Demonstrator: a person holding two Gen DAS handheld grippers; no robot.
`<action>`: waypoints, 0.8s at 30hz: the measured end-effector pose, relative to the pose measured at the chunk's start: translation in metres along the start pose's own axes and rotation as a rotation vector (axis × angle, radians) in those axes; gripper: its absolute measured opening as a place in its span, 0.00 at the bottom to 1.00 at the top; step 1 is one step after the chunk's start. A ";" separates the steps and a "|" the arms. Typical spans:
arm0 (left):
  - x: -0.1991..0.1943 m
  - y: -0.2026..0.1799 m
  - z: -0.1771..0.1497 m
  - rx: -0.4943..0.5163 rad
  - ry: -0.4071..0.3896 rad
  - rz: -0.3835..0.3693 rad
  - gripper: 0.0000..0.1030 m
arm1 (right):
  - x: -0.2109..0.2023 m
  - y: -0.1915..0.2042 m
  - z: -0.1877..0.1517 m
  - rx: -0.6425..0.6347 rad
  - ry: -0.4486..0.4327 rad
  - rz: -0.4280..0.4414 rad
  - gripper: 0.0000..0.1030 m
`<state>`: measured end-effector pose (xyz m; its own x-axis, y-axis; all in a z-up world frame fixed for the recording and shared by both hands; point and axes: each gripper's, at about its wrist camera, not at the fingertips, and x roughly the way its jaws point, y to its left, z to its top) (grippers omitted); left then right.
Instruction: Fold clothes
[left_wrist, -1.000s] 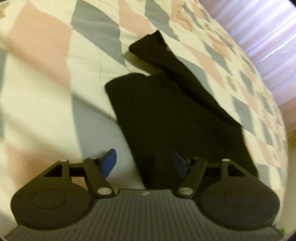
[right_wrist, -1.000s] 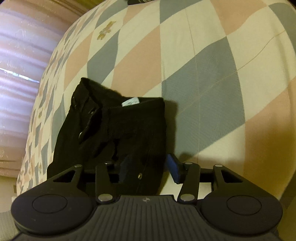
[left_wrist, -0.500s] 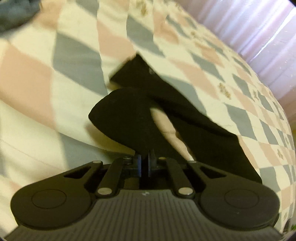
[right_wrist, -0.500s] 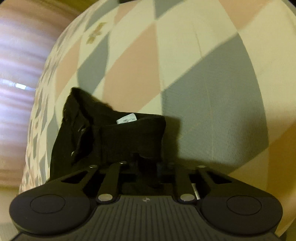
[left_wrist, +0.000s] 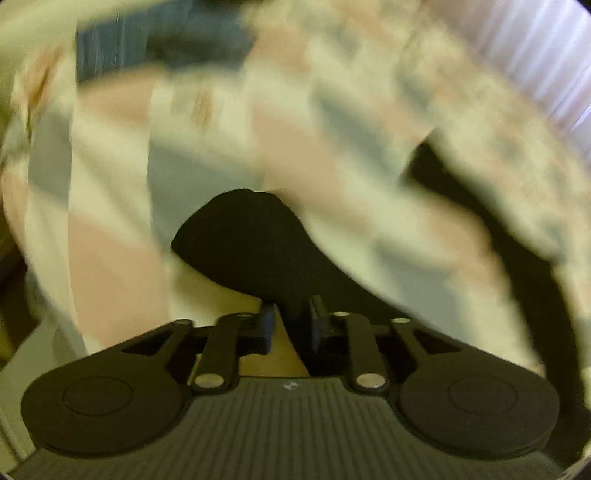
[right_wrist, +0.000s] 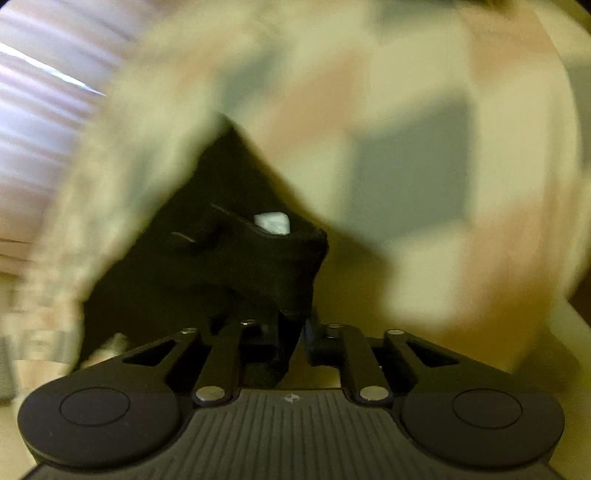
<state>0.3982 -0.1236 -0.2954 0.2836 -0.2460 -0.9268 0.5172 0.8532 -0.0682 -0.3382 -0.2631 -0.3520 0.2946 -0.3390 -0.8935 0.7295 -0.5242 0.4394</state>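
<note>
A: Because black cloth is pinched between the jaws of the left gripper (left_wrist: 291, 325), what is held there, and why at that spot?

B: An end of the black trousers (left_wrist: 247, 243) is clamped, most likely a leg end, since no waistband detail is seen on that side. A hem is presumably chosen so that the leg can be carried as one flat layer.

A: And is the right gripper (right_wrist: 295, 339) closed as well?

B: Its jaws are drawn in on the waistband end of the same trousers, just below the white label (right_wrist: 271, 223). The two ends are gripped so that the garment can be stretched or brought together for a fold; that is a judgement only.

A: Where is the garment otherwise found?

B: It is hung from both grips above the checked bedspread (left_wrist: 110, 266), the rest being trailed down towards it; how much is resting there cannot be told through the blur. Pale curtains (right_wrist: 40, 88) are made out at the far edge.
</note>
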 end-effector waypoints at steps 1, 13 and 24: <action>0.014 0.005 -0.009 -0.007 0.030 0.024 0.17 | 0.010 -0.008 -0.004 0.032 0.026 -0.037 0.19; 0.069 0.018 -0.036 -0.080 0.033 0.010 0.34 | 0.032 -0.030 -0.017 0.058 -0.036 -0.002 0.43; 0.013 0.009 0.014 -0.007 -0.031 0.073 0.33 | -0.025 -0.020 0.029 0.022 -0.148 -0.049 0.63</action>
<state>0.4178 -0.1259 -0.3025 0.3456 -0.1969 -0.9175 0.4881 0.8728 -0.0035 -0.3780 -0.2667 -0.3353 0.1640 -0.4231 -0.8911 0.7267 -0.5590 0.3992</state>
